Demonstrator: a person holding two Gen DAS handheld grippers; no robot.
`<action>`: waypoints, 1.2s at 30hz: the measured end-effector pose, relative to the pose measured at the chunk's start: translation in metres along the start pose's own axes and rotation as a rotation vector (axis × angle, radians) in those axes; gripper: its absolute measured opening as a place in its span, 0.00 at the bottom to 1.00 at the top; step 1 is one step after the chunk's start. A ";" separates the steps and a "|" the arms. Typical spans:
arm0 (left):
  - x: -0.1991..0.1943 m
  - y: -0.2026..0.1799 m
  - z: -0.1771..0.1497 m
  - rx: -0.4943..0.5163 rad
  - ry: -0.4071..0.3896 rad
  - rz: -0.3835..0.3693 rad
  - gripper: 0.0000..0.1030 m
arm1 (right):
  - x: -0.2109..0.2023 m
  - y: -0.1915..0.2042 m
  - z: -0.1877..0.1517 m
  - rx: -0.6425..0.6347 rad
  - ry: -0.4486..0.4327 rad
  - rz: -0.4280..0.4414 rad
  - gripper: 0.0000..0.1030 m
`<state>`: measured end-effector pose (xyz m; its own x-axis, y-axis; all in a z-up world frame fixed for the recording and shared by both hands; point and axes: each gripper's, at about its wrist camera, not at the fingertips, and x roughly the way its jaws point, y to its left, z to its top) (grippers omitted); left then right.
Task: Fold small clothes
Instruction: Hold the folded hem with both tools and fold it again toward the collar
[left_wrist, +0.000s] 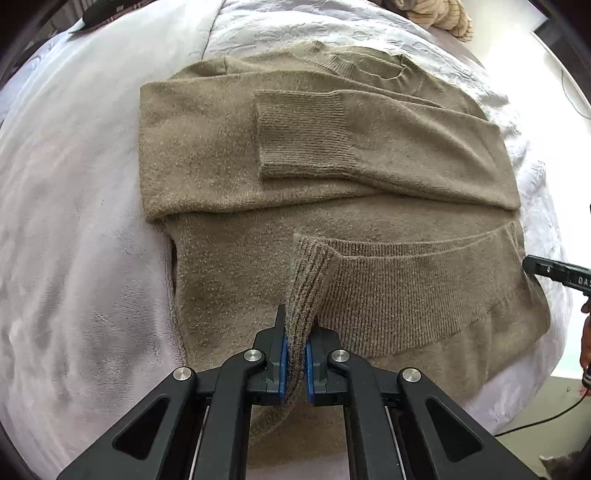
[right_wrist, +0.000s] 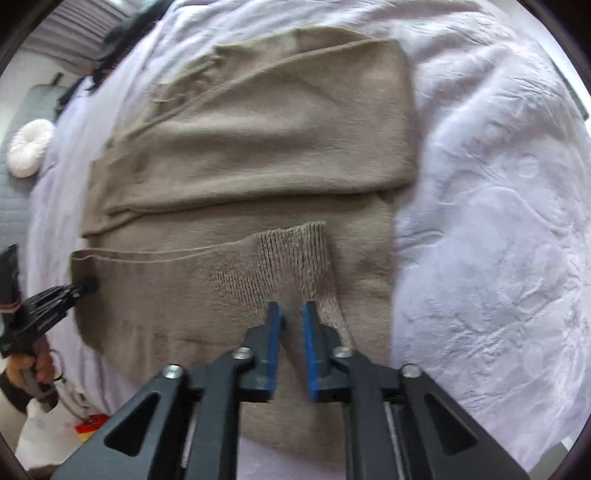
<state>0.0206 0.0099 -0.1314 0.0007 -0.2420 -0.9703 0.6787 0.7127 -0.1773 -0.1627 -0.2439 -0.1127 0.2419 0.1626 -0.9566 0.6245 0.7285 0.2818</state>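
A brown knit sweater (left_wrist: 258, 166) lies flat on the bed, both sleeves folded across its body. My left gripper (left_wrist: 298, 321) points down at its near edge and is shut on a pinched-up fold of the ribbed hem (left_wrist: 310, 273). In the right wrist view the sweater (right_wrist: 258, 147) fills the middle, and the ribbed hem (right_wrist: 291, 254) is folded up toward my right gripper (right_wrist: 291, 306). Its blue pads stand apart with a gap between them; the ribbed corner runs along the outside of the right finger. The left gripper (right_wrist: 85, 284) shows at the hem's far left end.
A pale lilac bed cover (left_wrist: 74, 221) lies under the sweater, wrinkled on the right (right_wrist: 480, 221). A beige knitted thing (left_wrist: 443, 14) sits at the head end. A white round cushion (right_wrist: 31, 147) lies off the bed at left. A hand (right_wrist: 33, 362) holds the left gripper's handle.
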 end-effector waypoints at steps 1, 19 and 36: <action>0.001 0.001 0.000 -0.005 -0.001 0.000 0.08 | 0.002 0.001 0.000 0.000 -0.001 0.012 0.59; -0.088 -0.006 0.005 -0.010 -0.264 -0.009 0.08 | -0.076 0.038 -0.002 -0.093 -0.230 0.106 0.12; -0.025 0.024 0.169 0.017 -0.364 0.115 0.08 | -0.011 0.043 0.179 -0.115 -0.266 0.016 0.12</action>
<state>0.1612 -0.0784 -0.0840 0.3364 -0.3815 -0.8610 0.6711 0.7386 -0.0651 -0.0058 -0.3337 -0.0771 0.4467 0.0059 -0.8946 0.5345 0.8001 0.2721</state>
